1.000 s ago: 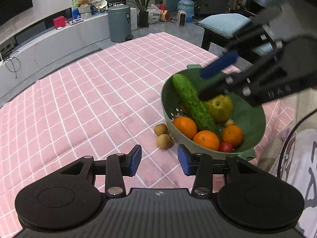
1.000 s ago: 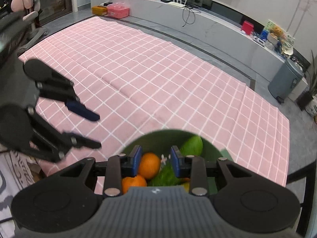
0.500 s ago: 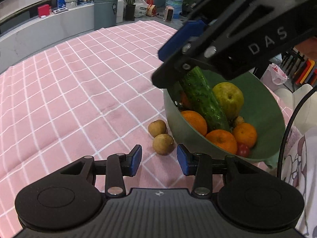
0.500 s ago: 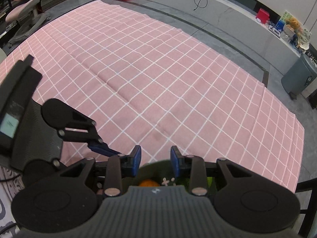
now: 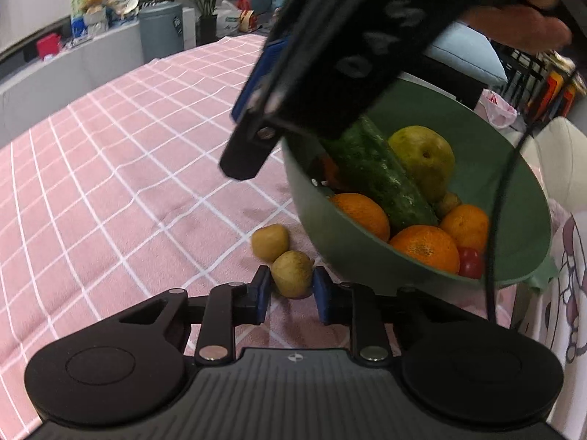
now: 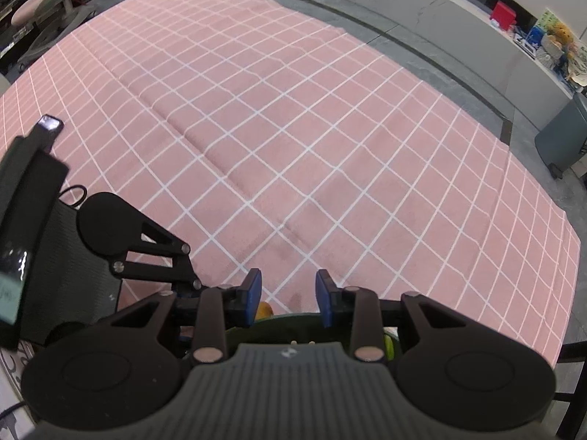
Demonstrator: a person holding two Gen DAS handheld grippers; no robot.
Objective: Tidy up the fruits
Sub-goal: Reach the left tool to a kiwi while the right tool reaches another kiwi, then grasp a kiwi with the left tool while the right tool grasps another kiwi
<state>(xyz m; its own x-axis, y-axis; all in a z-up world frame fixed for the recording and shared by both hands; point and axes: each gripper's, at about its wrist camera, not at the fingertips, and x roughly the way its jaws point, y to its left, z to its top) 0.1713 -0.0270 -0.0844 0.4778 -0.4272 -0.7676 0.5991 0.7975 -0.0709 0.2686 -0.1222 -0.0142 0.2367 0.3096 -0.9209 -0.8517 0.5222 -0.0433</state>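
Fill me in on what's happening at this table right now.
A person holding two grippers is sorting fruit on a pink checked tablecloth. The left gripper is low over the cloth, its open blue pads on either side of a small brown fruit, not yet closed on it. A second brown fruit lies just beyond. Beside them, a green bowl holds a cucumber, a pear, oranges and a small tomato. The right gripper hovers open above the bowl, holding nothing.
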